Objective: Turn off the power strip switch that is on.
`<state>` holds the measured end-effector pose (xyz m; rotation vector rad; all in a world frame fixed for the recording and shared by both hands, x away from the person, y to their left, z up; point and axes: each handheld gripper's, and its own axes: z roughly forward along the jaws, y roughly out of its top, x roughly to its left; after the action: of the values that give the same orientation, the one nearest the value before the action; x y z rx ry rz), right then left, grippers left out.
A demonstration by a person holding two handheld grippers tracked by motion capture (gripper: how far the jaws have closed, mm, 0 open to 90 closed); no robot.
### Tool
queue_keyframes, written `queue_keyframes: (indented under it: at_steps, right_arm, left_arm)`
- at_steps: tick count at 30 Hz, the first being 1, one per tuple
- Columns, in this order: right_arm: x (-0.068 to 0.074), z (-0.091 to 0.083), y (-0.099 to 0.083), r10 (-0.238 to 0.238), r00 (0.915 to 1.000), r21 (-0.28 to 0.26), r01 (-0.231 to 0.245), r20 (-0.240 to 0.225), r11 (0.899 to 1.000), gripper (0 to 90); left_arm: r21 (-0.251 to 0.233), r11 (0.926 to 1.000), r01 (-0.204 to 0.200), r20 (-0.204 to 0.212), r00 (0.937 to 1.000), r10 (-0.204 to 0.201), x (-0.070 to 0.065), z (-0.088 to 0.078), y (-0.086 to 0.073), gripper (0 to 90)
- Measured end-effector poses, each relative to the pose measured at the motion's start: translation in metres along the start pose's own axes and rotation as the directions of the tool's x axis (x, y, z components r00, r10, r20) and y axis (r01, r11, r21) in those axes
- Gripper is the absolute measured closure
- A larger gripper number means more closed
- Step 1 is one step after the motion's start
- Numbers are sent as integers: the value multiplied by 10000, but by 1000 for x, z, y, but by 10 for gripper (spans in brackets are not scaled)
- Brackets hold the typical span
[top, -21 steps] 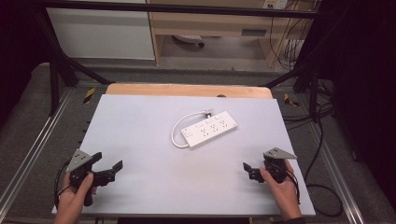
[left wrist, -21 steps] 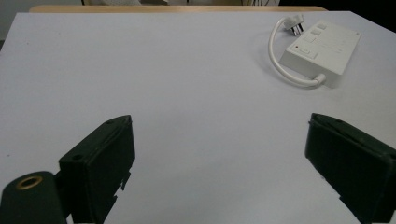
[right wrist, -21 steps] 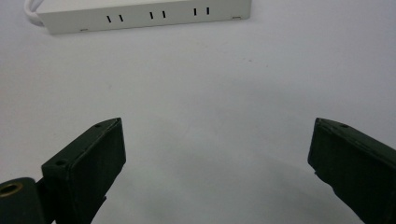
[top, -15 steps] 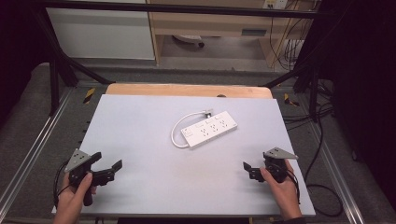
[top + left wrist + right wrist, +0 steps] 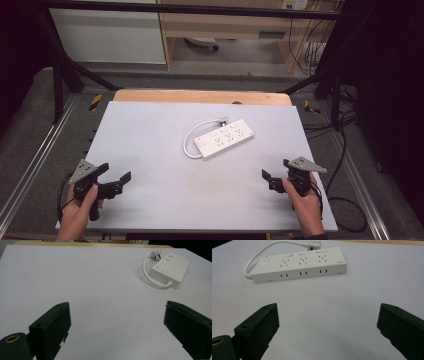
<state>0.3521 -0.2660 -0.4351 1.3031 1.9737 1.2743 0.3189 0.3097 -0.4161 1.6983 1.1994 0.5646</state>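
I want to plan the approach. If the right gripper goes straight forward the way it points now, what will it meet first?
Probably the white power strip. The right gripper is open, and in its own view only bare table lies between the jaws and the strip's long side. The strip sits slightly left of centre, so the gripper might touch its near right end.

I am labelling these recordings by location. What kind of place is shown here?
Probably a lab or workshop set up for recording. A white table stands inside a black metal frame, loose cables hang behind it, and only a power strip lies on it.
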Motion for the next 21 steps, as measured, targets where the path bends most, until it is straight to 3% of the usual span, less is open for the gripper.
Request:
queue_keyframes:
  at_steps: [10, 21]
  right_arm:
    - [4, -3, 6, -32, 9999, -292, 30, -100, 9996, 38]
    - [7, -1, 17, -57, 10000, -220, 57, 3, 9997, 35]
  left_arm:
    - [39, 10000, -42, 64, 10000, 42, -2, 0, -1, 72]
    - [39, 9999, -136, 54, 9999, 136, -4, -1, -1, 69]
